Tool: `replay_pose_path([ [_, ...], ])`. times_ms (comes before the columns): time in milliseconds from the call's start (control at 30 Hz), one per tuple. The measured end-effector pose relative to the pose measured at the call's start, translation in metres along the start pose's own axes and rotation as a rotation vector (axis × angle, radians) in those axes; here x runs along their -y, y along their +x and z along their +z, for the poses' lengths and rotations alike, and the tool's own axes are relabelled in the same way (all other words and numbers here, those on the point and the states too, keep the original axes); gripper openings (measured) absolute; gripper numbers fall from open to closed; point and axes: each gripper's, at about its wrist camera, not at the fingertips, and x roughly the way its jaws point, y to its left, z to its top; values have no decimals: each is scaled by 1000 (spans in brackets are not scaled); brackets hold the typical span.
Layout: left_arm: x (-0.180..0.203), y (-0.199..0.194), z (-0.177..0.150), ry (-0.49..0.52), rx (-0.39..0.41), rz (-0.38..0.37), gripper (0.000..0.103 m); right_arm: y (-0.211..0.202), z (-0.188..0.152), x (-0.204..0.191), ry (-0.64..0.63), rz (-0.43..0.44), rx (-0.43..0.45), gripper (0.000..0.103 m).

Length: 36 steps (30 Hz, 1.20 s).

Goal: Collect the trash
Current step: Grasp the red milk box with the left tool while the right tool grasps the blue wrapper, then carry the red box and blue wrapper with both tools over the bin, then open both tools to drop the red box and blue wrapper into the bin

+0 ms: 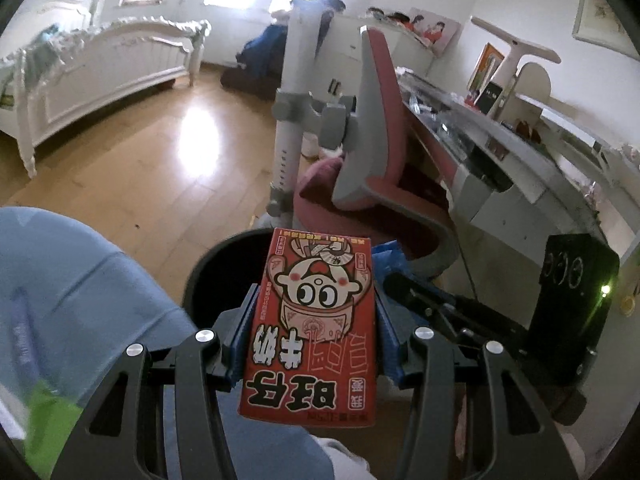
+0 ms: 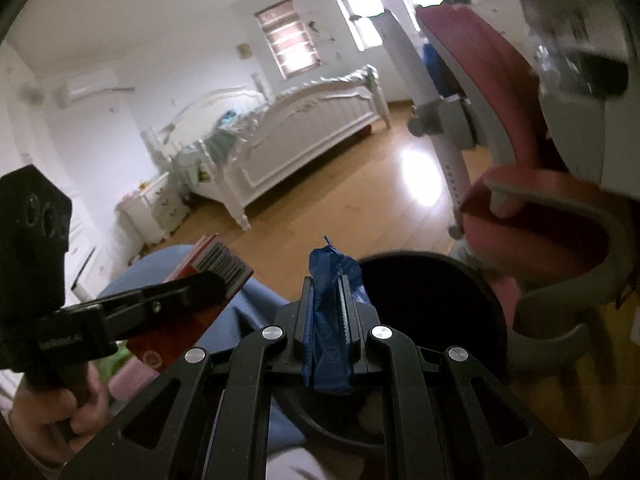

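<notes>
My left gripper (image 1: 316, 320) is shut on a red milk carton (image 1: 316, 332) with a cartoon face, held above the near rim of a black round bin (image 1: 224, 268). My right gripper (image 2: 328, 304) is shut on a crumpled blue wrapper (image 2: 330, 320), held just left of the bin's opening (image 2: 424, 300). The wrapper (image 1: 386, 258) and the right gripper (image 1: 440, 304) also show in the left wrist view, to the right of the carton. The carton (image 2: 212, 280) and the left gripper (image 2: 192, 292) show at the left of the right wrist view.
A pink and grey chair (image 1: 384, 152) stands right behind the bin, with a cluttered desk (image 1: 520, 148) to its right. The person's blue-clad leg (image 1: 80, 300) is at the left. A white bed (image 1: 104, 68) stands across the wooden floor (image 1: 160, 168).
</notes>
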Motion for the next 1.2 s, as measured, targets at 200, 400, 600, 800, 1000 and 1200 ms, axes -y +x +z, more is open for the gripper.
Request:
replay_pose_path([
  [200, 3, 29, 0, 6, -55, -10, 51, 16, -6, 17, 33, -10, -36, 12],
  [400, 5, 47, 0, 23, -98, -9, 52, 27, -13, 25, 66, -11, -58, 12],
  [600, 1, 55, 2, 9, -117, -8, 52, 32, -15, 28, 83, -6, -72, 12],
  [800, 0, 58, 4, 6, -122, -5, 52, 37, -16, 28, 93, -5, -83, 12],
  [1000, 0, 62, 7, 11, -130, 14, 57, 42, -16, 32, 115, -9, -101, 14],
  [1200, 2, 52, 8, 13, -100, 24, 81, 36, -17, 35, 168, -9, -91, 73],
])
